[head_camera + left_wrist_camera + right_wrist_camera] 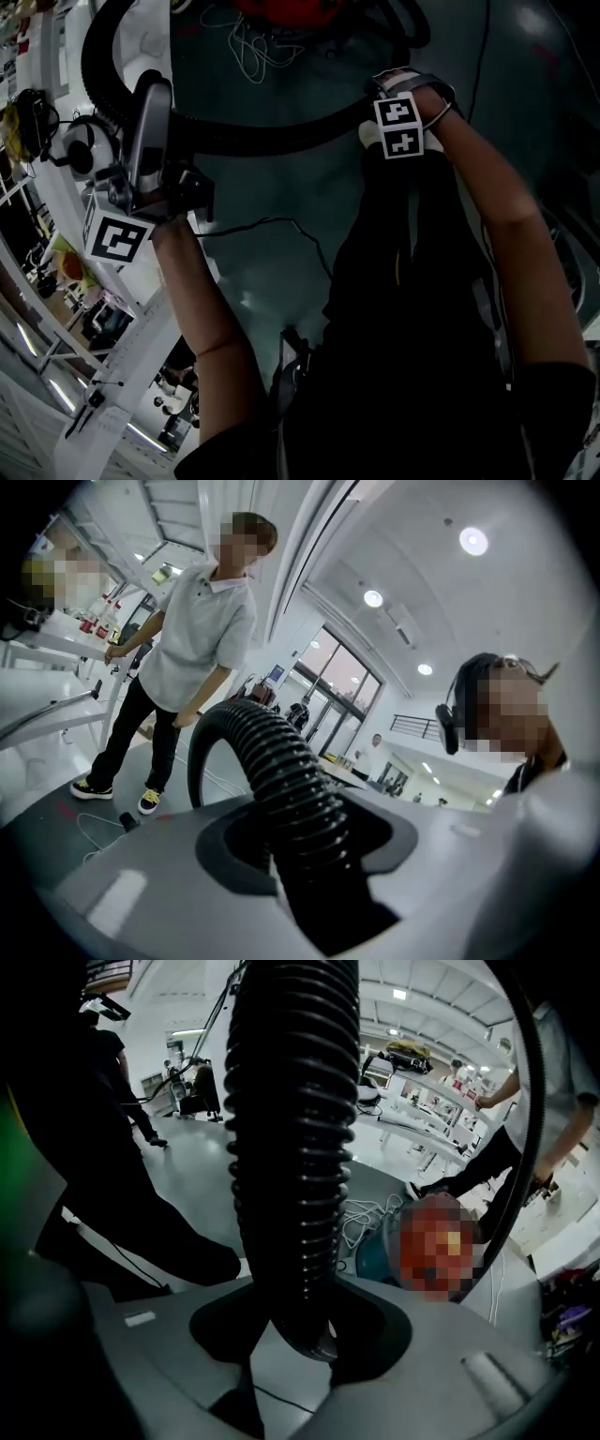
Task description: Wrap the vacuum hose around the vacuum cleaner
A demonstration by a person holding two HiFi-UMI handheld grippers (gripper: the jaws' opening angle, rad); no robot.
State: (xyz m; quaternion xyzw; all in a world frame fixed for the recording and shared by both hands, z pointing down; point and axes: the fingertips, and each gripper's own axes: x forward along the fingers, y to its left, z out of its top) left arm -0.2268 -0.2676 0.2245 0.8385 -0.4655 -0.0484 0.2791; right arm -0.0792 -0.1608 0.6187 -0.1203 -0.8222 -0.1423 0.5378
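A black ribbed vacuum hose (272, 136) loops from the upper left across the floor to the right. My left gripper (159, 117) is shut on the hose near the loop. In the left gripper view the hose (281, 771) runs up out of the gripper (309, 855) and curves left. My right gripper (380, 105) is shut on the hose further along. In the right gripper view the hose (295, 1147) stands upright between the jaws of the gripper (305, 1326). The red vacuum cleaner (281, 7) sits on the floor at the top edge of the head view.
A white cord (262, 47) lies coiled beside the vacuum cleaner, and a thin black cable (281, 225) crosses the dark floor. White benches (56, 187) line the left side. A person in a white shirt (192, 635) stands nearby.
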